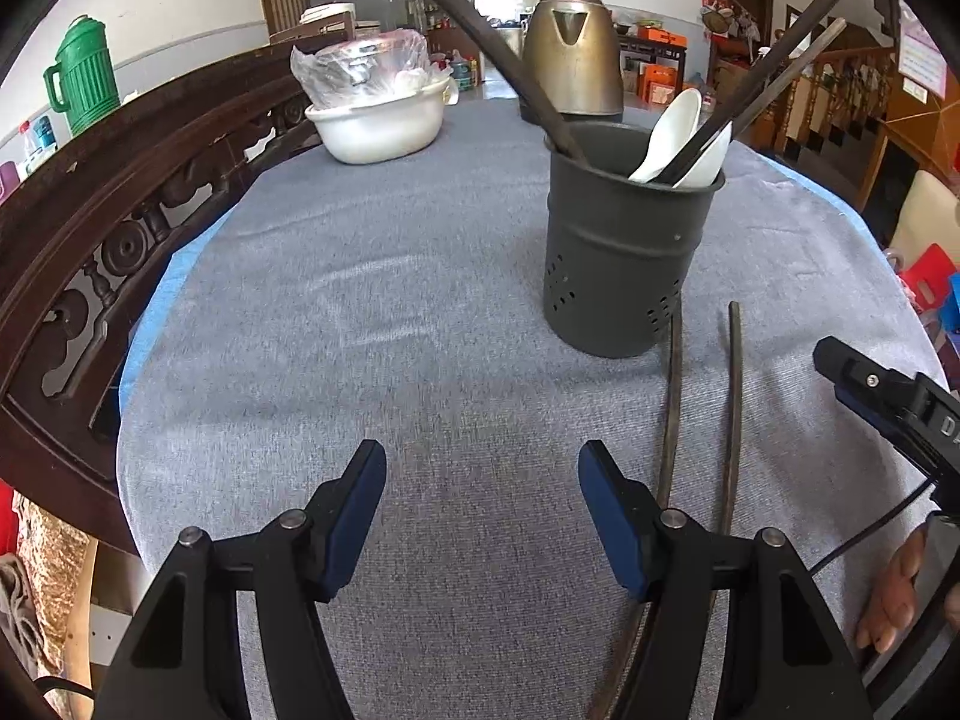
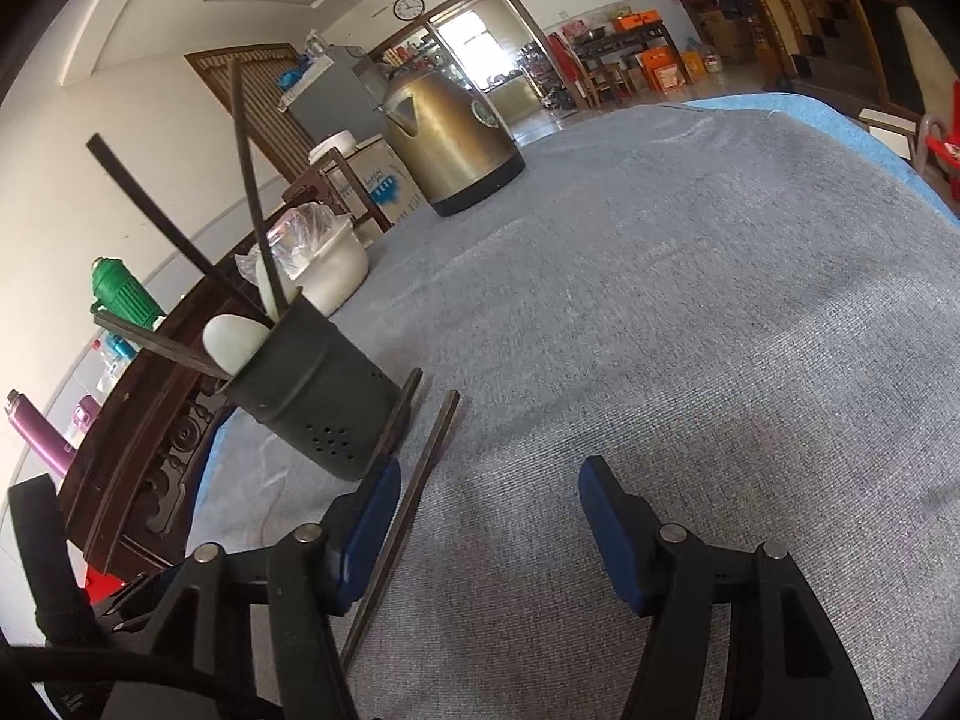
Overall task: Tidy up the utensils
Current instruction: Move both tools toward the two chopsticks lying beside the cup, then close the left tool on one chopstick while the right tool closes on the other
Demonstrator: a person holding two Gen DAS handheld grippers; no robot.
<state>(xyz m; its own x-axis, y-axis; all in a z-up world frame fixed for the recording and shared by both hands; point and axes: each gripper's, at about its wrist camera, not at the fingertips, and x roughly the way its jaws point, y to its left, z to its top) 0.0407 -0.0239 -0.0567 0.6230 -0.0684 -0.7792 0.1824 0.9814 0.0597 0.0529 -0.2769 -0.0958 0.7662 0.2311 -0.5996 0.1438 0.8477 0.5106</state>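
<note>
A dark grey utensil holder point(image 1: 624, 240) stands upright on the grey tablecloth, with white spoons point(image 1: 672, 138) and dark chopsticks point(image 1: 480, 36) in it. Two loose dark chopsticks point(image 1: 733, 420) lie on the cloth just right of the holder. My left gripper point(image 1: 483, 510) hovers open over bare cloth in front of the holder, nothing between its fingers. The right gripper's tip point(image 1: 870, 384) shows at the right edge. In the right wrist view the holder point(image 2: 312, 396) is at the left, a loose chopstick point(image 2: 414, 492) runs beside the left finger, and my right gripper point(image 2: 486, 528) is open and empty.
A brass-coloured kettle point(image 1: 570, 54) and a white basin point(image 1: 378, 120) with a plastic-wrapped bowl stand at the table's far end. A carved dark wooden chair back point(image 1: 120, 252) borders the left side. A hand point(image 1: 894, 594) shows at the lower right.
</note>
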